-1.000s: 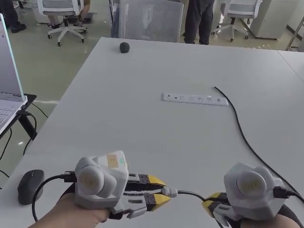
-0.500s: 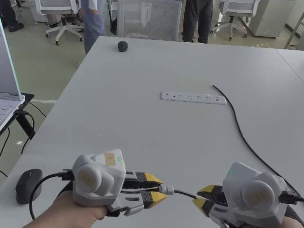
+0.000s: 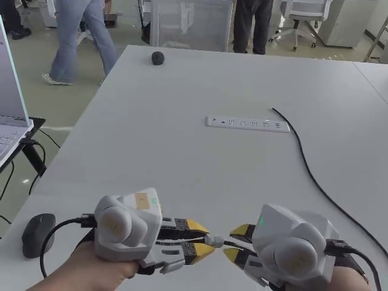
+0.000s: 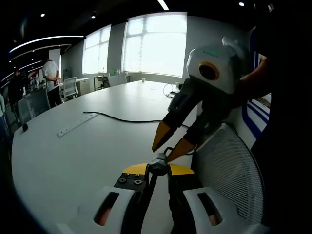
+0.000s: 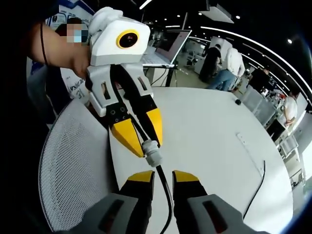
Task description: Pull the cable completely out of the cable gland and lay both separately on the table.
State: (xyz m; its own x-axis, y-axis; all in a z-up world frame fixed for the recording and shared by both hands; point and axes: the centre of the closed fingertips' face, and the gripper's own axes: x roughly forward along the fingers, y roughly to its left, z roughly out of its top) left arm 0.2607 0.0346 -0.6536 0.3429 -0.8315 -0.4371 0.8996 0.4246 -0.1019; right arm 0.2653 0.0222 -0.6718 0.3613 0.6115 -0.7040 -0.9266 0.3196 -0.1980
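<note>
A wide white table (image 3: 182, 157) runs away from the person in the head view, in an open office with a pale floor (image 3: 73, 91). A person in blue jeans (image 3: 82, 36) walks beyond the far left corner, and a grey mesh chair (image 3: 191, 24) stands at the far edge. Off the table's left side an open silver laptop (image 3: 9, 121) sits on a separate stand. A black computer mouse (image 3: 37, 235) lies on the table near its left edge.

Just right of the mouse, the left gripper (image 3: 203, 241) points rightward, its yellow-tipped jaws closed on the small pale grey cable gland (image 5: 152, 152), which juts past their tips just above the tabletop. The thin black cable (image 5: 168, 195) leaves the gland to the right and passes between the jaws of the right gripper (image 5: 163, 176), which faces the left one almost tip to tip. Those jaws stand apart on either side of the cable without pinching it.

Farther back, a small dark round object (image 3: 157, 58) rests near the far edge and a long white power strip (image 3: 247, 124) lies mid-table. Its black cord (image 3: 312, 176) trails from the strip's right end towards the near right, close to the right gripper. A broad stretch of bare tabletop lies between the grippers and the strip, while the near edge sits right under the hands
</note>
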